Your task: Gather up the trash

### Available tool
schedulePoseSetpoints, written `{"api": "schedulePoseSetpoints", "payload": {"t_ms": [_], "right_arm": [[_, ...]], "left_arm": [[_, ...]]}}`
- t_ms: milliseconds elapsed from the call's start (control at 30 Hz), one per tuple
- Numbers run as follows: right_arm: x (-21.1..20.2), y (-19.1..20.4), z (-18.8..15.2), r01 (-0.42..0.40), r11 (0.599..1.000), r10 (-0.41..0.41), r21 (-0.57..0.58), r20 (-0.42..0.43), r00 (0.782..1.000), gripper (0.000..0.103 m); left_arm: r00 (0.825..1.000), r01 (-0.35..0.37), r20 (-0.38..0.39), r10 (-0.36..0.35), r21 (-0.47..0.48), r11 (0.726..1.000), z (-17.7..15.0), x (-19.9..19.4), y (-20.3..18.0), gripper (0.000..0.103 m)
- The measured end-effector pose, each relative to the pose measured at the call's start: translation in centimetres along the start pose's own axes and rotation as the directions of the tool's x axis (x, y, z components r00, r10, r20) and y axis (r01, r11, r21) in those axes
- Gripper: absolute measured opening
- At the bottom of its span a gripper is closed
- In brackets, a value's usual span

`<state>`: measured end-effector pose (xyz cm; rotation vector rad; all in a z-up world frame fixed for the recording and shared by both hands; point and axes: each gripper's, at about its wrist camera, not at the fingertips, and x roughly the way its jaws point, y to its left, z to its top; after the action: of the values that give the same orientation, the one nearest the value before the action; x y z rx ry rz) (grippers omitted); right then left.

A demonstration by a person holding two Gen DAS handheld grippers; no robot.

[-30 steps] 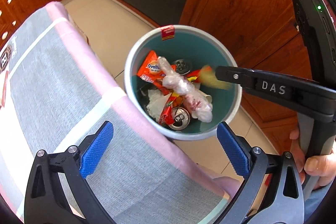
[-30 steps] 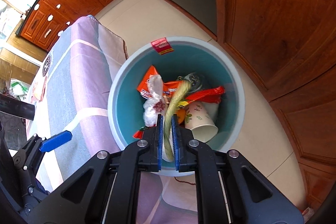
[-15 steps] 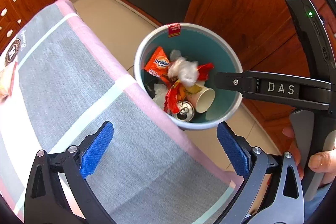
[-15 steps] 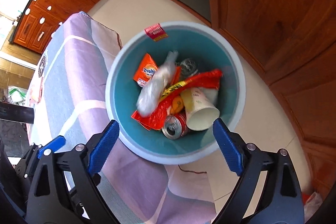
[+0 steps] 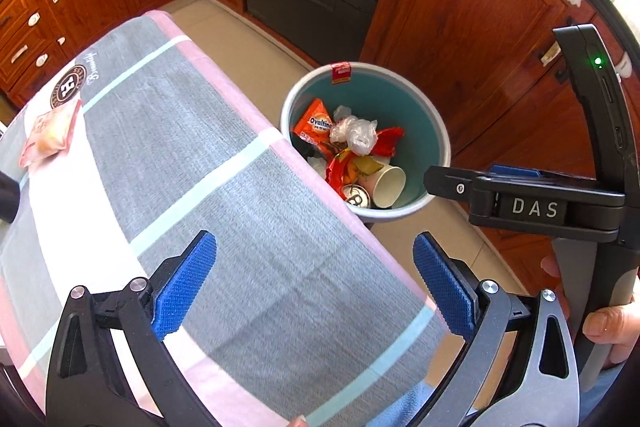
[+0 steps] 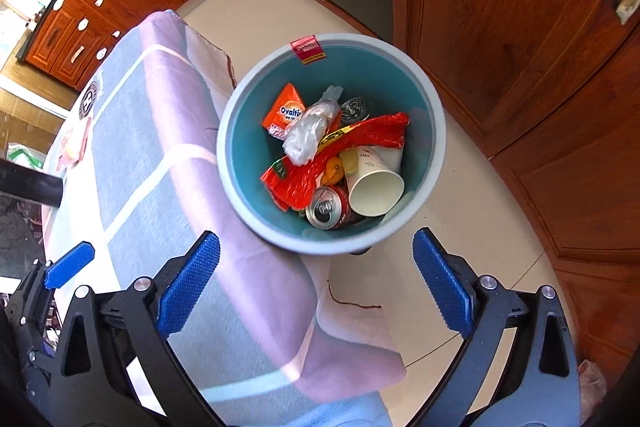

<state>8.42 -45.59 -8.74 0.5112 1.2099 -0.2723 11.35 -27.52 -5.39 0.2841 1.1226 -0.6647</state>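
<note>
Beside the cloth-draped tabletop [image 5: 224, 187], a round teal bin [image 6: 236, 131] is seen holding crinkled wrappers, a paper cup [image 6: 374, 187] and cans, both claws, left [image 5: 314, 291] and right [image 6: 316, 287], released, the right's jaws opening, empty.

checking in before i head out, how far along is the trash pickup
Mostly done: the bin already holds an Ovaltine packet, a red wrapper, a paper cup and cans. In hand: nothing; the right gripper is opening with nothing between its jaws, and the left gripper is open. Left: a pink packet on the table.
</note>
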Motion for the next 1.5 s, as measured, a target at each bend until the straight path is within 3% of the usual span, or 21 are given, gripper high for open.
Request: {"api": "schedulePoseSetpoints", "payload": {"t_ms": [333, 467, 633, 933, 1500], "right_arm": [[-2.9, 1.0, -4.2, 0.085, 0.996, -0.084, -0.040, 0.038, 0.996, 0.096], [-4.2, 1.4, -5.9, 0.181, 0.980, -0.173, -0.083, 0.097, 0.980, 0.096], [-5.6, 1.4, -7.5, 0.225, 0.968, -0.208, -0.109, 0.144, 0.967, 0.096], [-7.9, 2.1, -9.3, 0.208, 0.967, -0.177, -0.146, 0.199, 0.964, 0.096], [-8.3, 3.2, -10.4, 0.187, 0.965, -0.149, -0.184, 0.203, 0.968, 0.096]], "left_arm": [[0.999, -0.015, 0.052, 0.016, -0.021, 1.000, -3.6, -3.8, -0.3, 0.099], [0.998, -0.019, 0.064, 0.022, -0.043, 0.999, -5.4, -4.6, -0.2, 0.099], [0.997, -0.029, 0.063, 0.033, -0.062, 0.998, -7.3, -5.6, -0.3, 0.099], [0.992, -0.050, 0.111, 0.059, -0.077, 0.996, -8.7, -7.8, -0.4, 0.099], [0.985, -0.100, 0.136, 0.110, -0.077, 0.992, -9.6, -9.0, -0.8, 0.099]]}}
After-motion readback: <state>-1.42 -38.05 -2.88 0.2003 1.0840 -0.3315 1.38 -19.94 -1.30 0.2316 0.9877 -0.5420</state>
